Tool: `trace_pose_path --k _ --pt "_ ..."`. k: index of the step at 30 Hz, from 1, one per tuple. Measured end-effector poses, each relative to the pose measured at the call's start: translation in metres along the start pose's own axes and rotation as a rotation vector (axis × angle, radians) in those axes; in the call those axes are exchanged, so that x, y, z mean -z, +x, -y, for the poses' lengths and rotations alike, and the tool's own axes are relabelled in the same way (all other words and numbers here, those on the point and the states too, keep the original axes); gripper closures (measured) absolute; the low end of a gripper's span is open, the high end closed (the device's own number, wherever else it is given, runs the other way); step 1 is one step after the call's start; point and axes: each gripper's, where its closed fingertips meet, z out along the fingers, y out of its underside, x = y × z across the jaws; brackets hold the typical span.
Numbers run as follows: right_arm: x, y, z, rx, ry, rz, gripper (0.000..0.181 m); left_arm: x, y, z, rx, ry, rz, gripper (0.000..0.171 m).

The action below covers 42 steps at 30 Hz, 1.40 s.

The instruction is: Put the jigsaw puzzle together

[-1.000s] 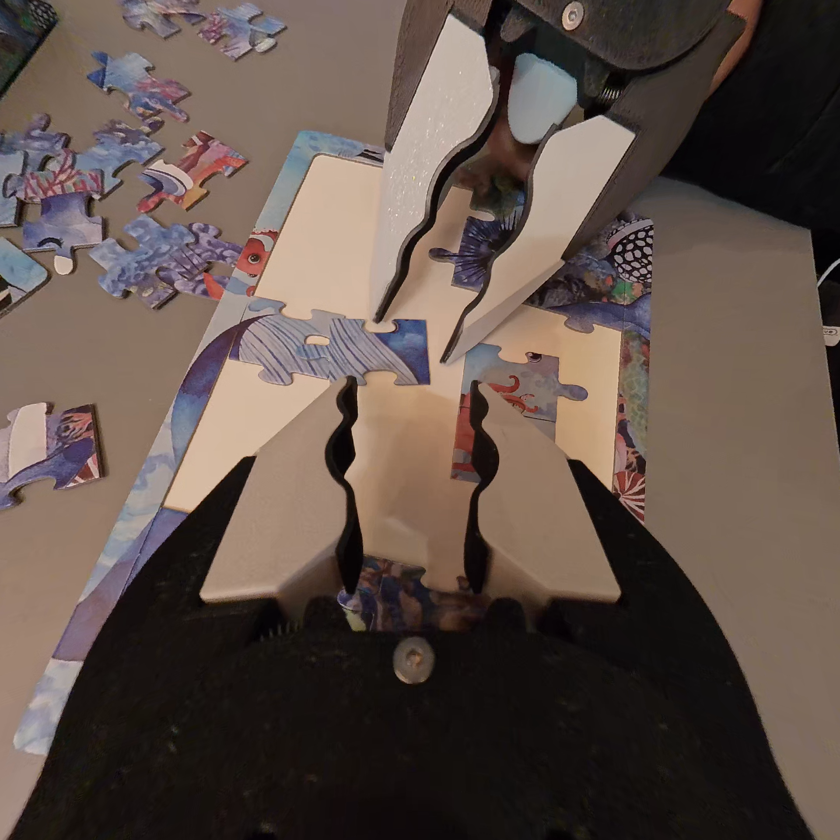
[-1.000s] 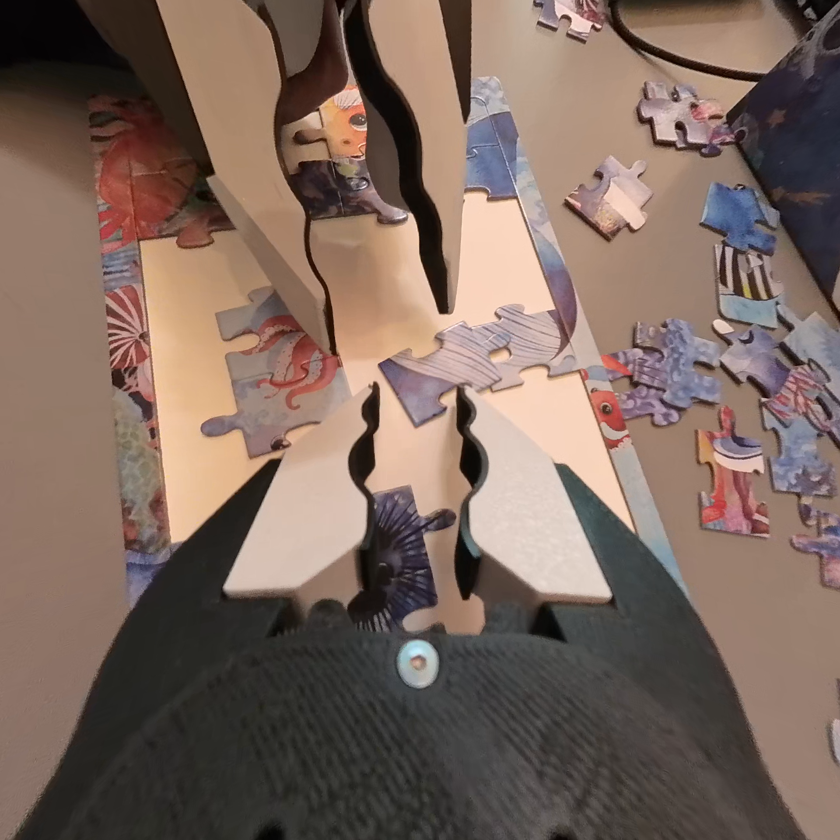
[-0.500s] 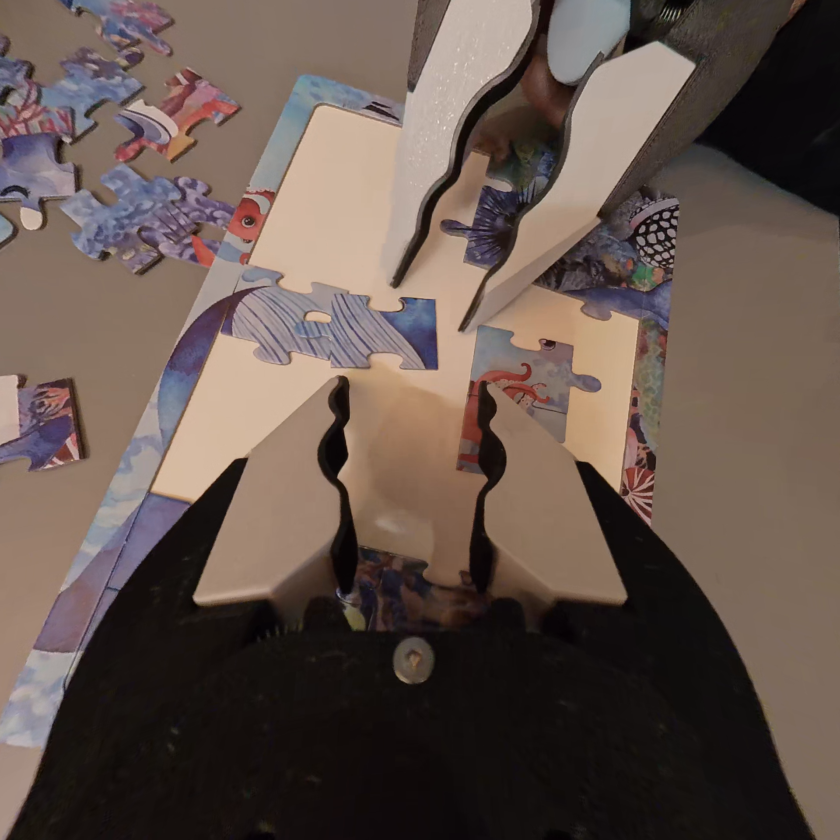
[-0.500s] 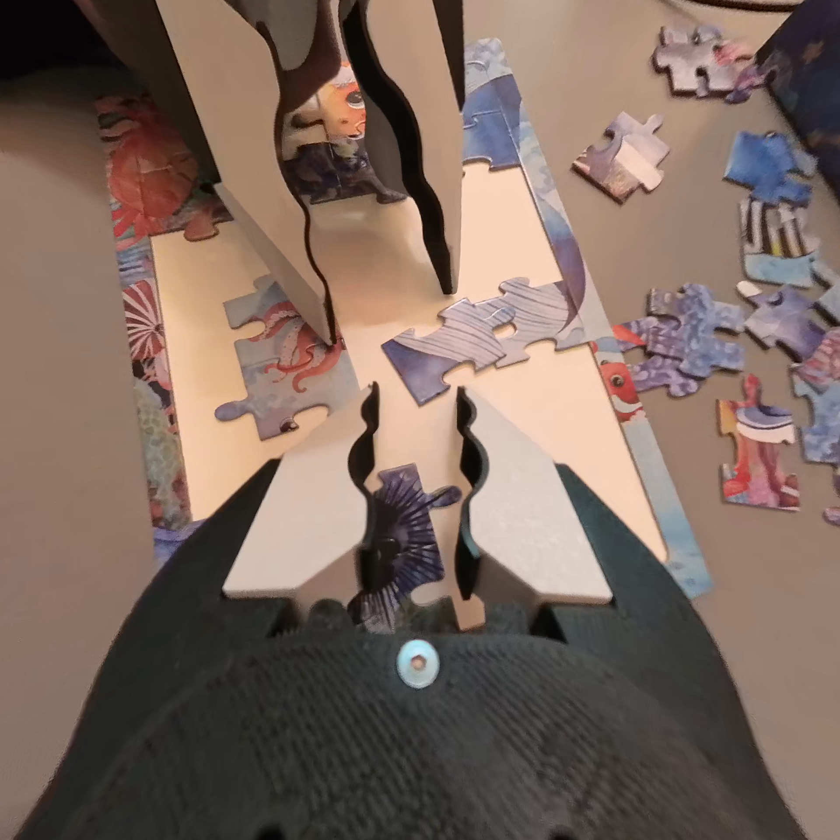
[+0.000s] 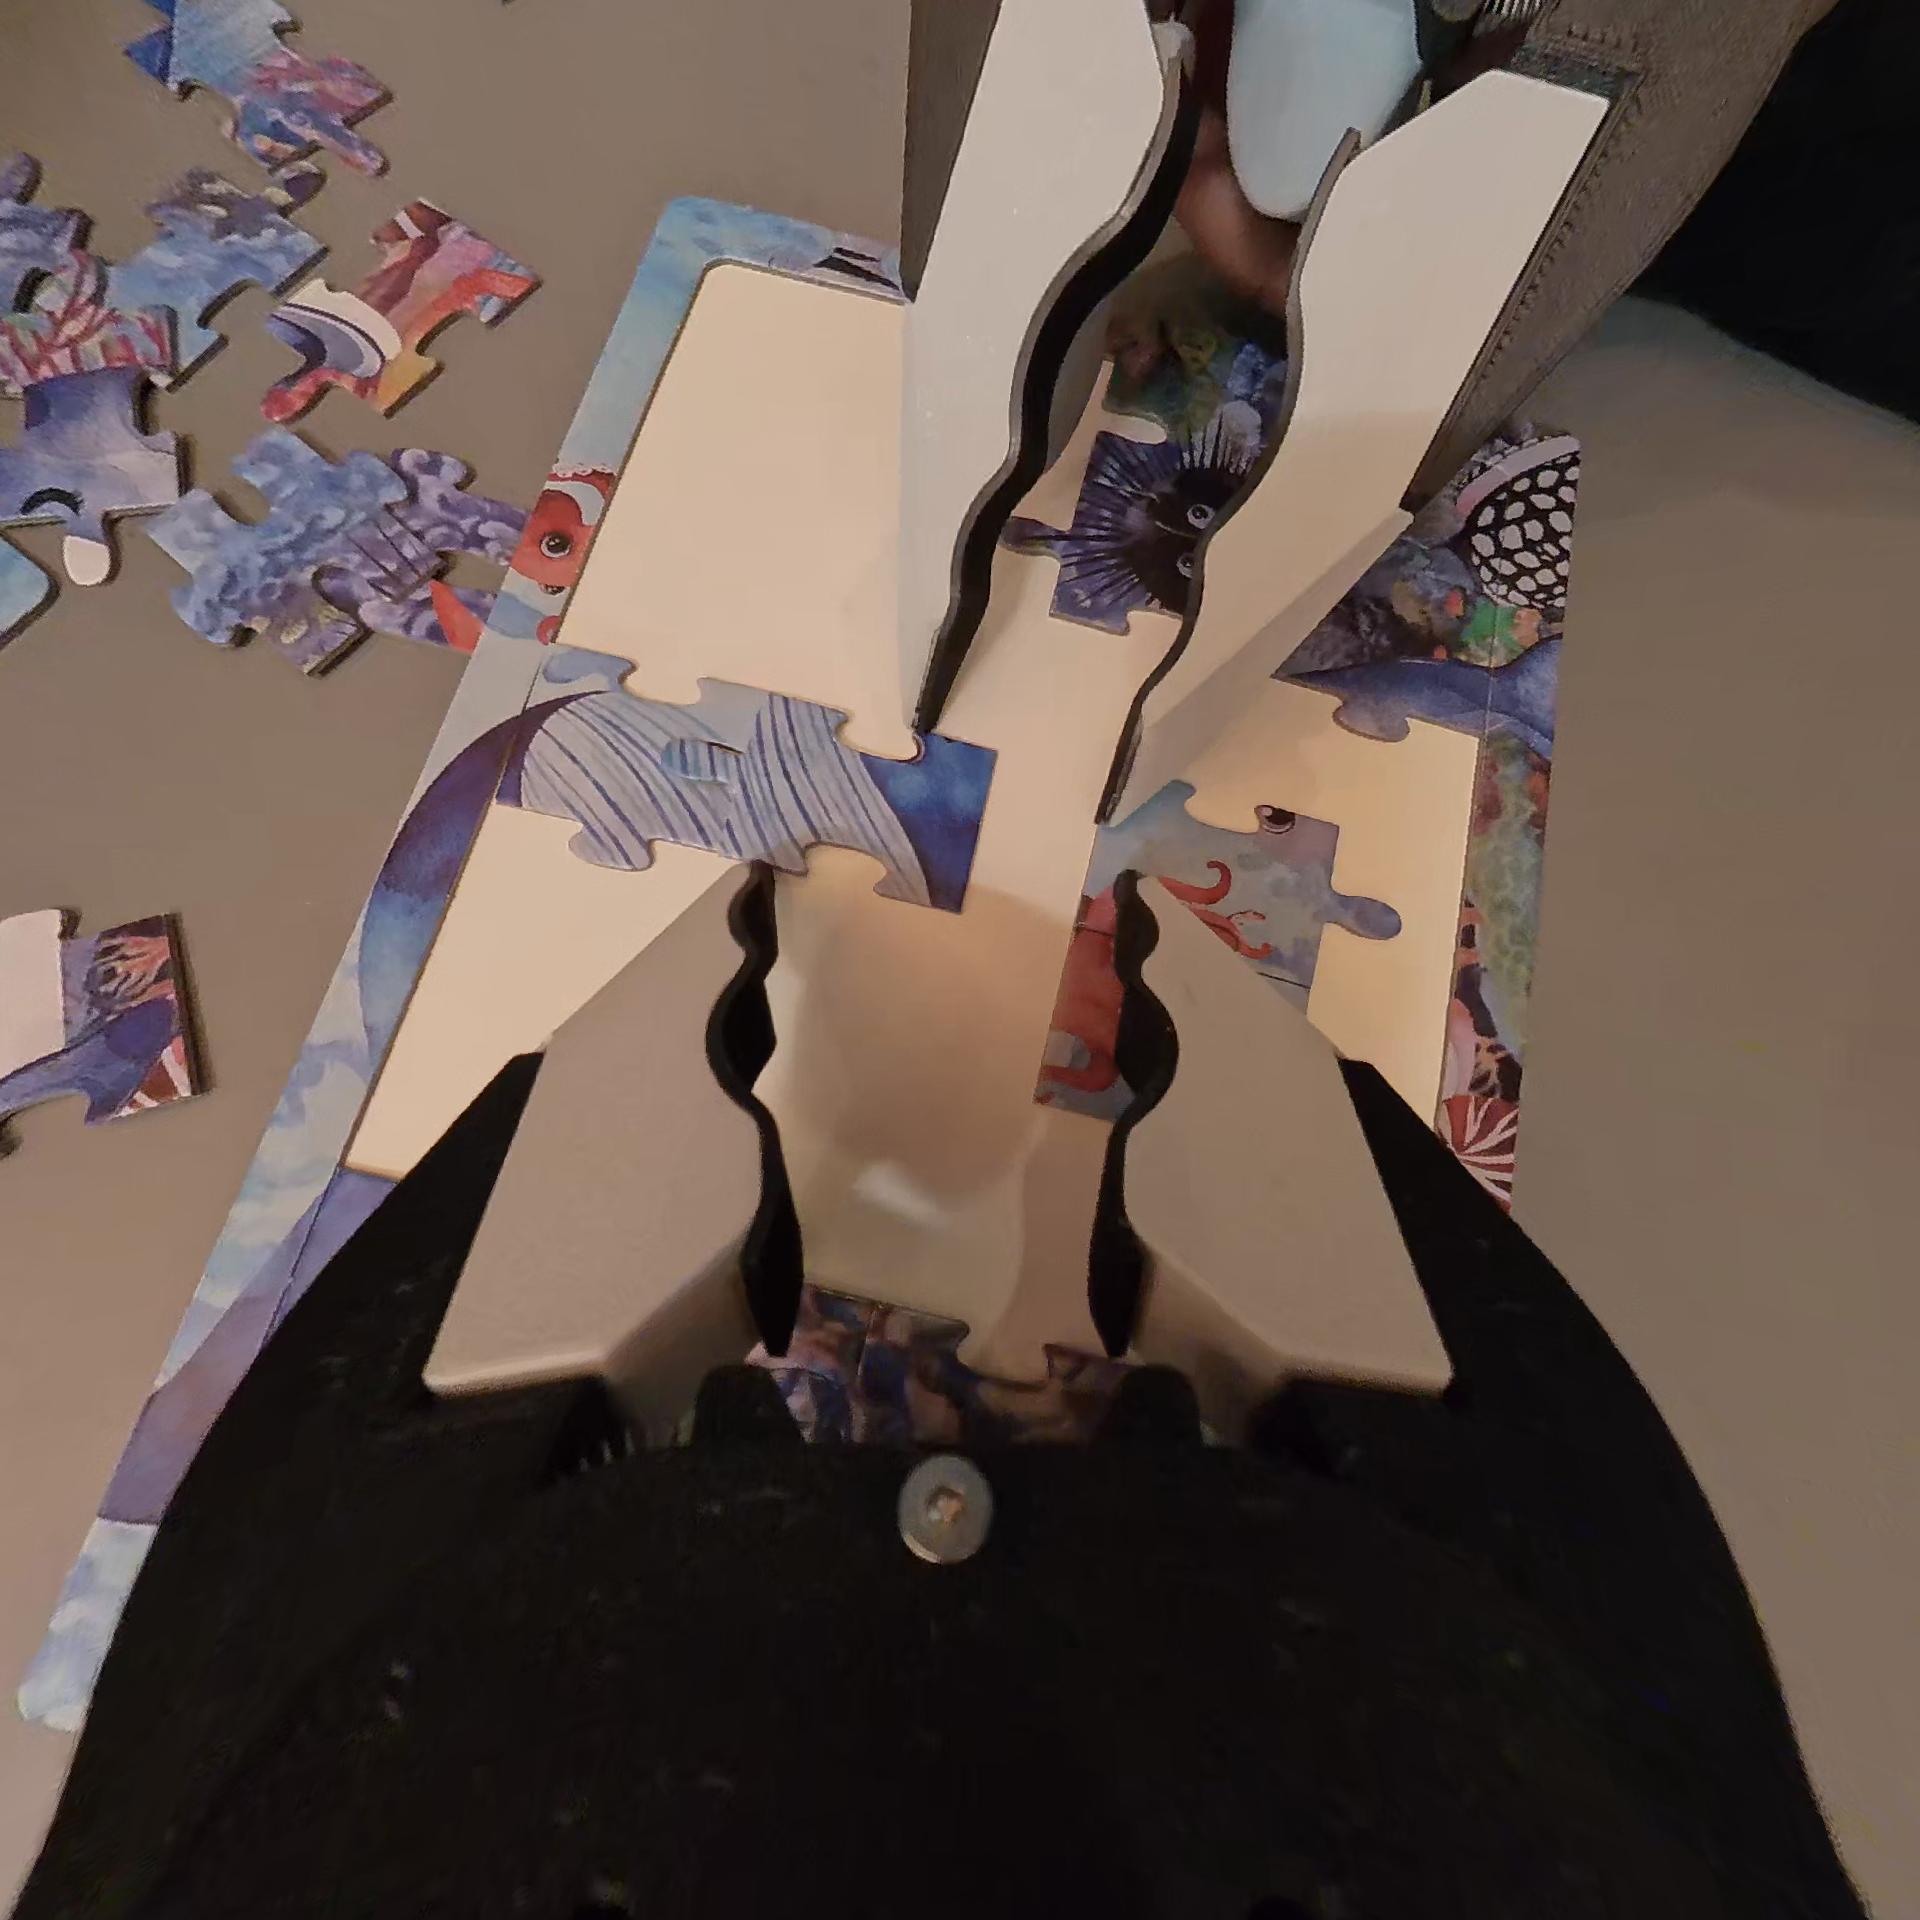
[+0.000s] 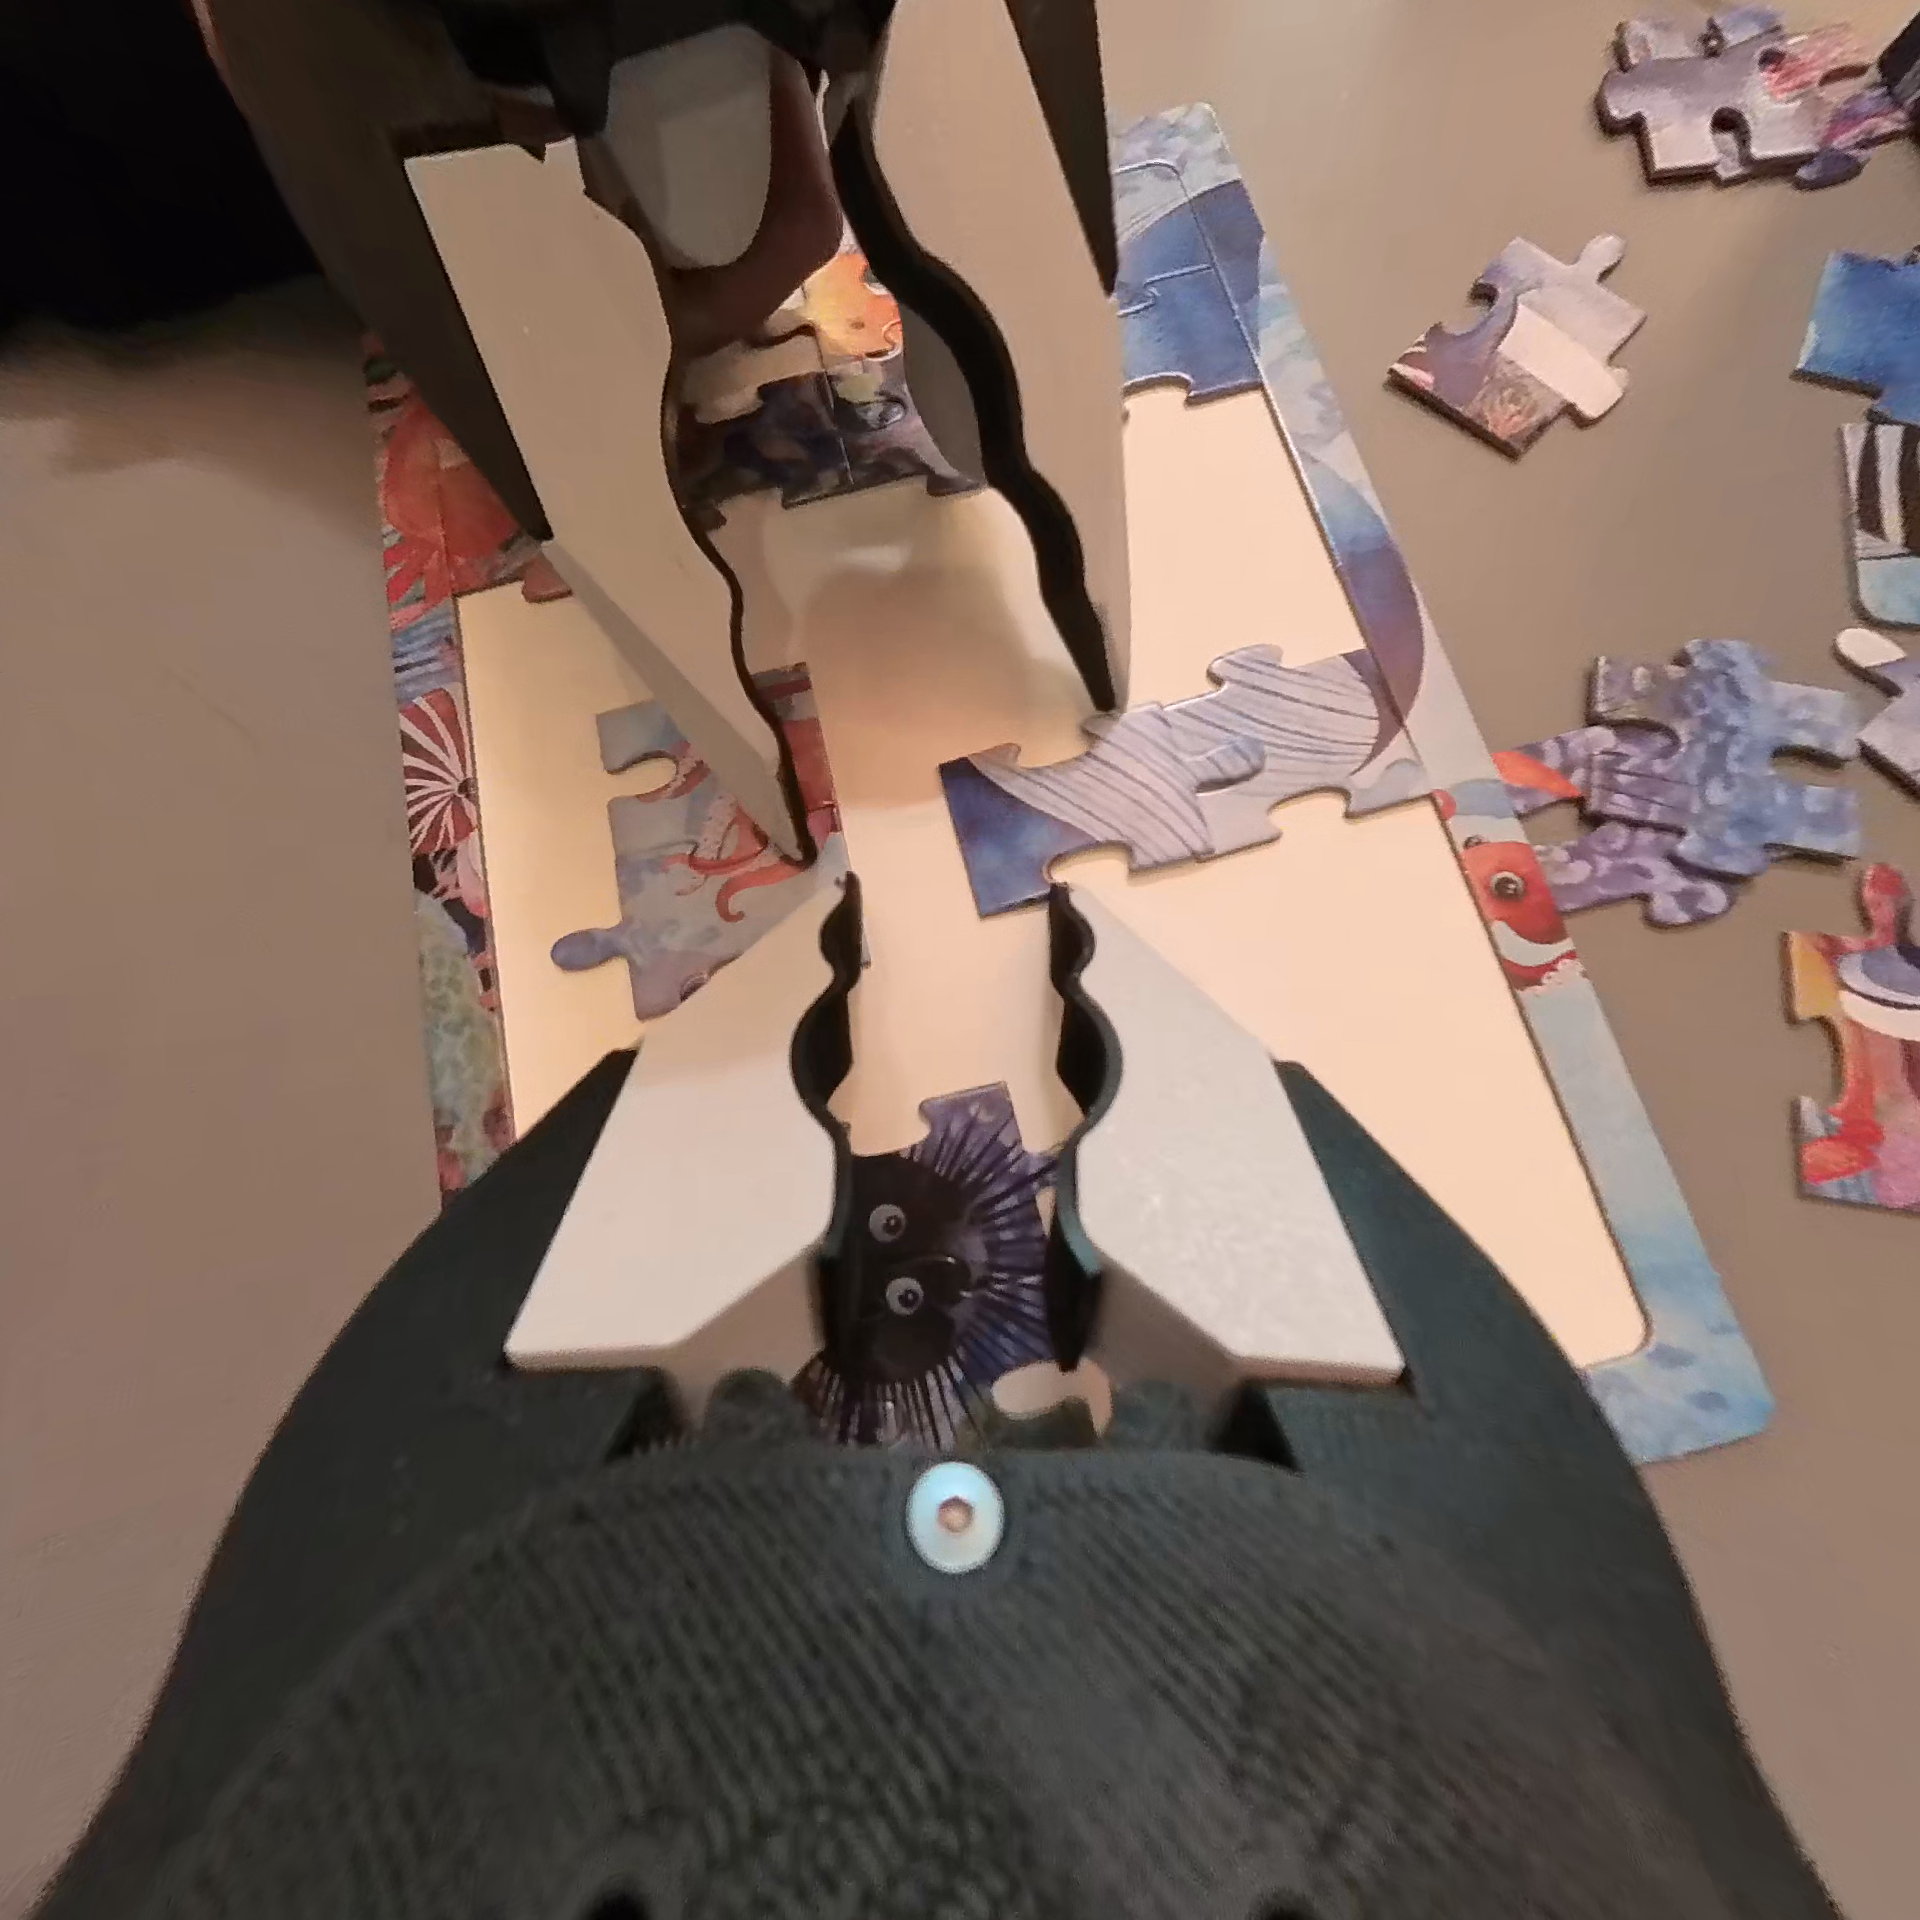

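The puzzle board (image 5: 769,468) has a cream middle and a printed blue border. On it lie joined blue striped whale pieces (image 5: 748,790), red octopus pieces (image 5: 1236,904) and a dark sea-urchin piece (image 5: 1127,530). My left gripper (image 5: 945,883) is open and empty, with its tips just below the whale pieces. My right gripper (image 5: 1016,771) reaches in from the far side, open and empty, and straddles the urchin piece. In the right wrist view the right gripper (image 6: 954,896) stands over the urchin piece (image 6: 935,1247), facing the left gripper (image 6: 948,774), with the whale pieces (image 6: 1174,790) to the right.
Several loose pieces (image 5: 312,540) lie on the grey table left of the board, and one lies apart (image 5: 94,1029). They show on the right in the right wrist view (image 6: 1714,790). Fitted border pieces (image 5: 1496,540) fill the board's far right corner. Only a small space, under 4 cm, lies between the two pairs of fingers.
Both grippers stay open. The right gripper has drawn back a little, so more of the urchin piece shows between its fingers. The whale pieces now lie squarer to the board.
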Motion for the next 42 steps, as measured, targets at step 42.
trace_pose_path --k 42 --pt "0.006 0.008 0.007 0.028 0.036 -0.064 0.151 0.006 0.007 -0.001 -0.047 0.013 -0.036 0.122"
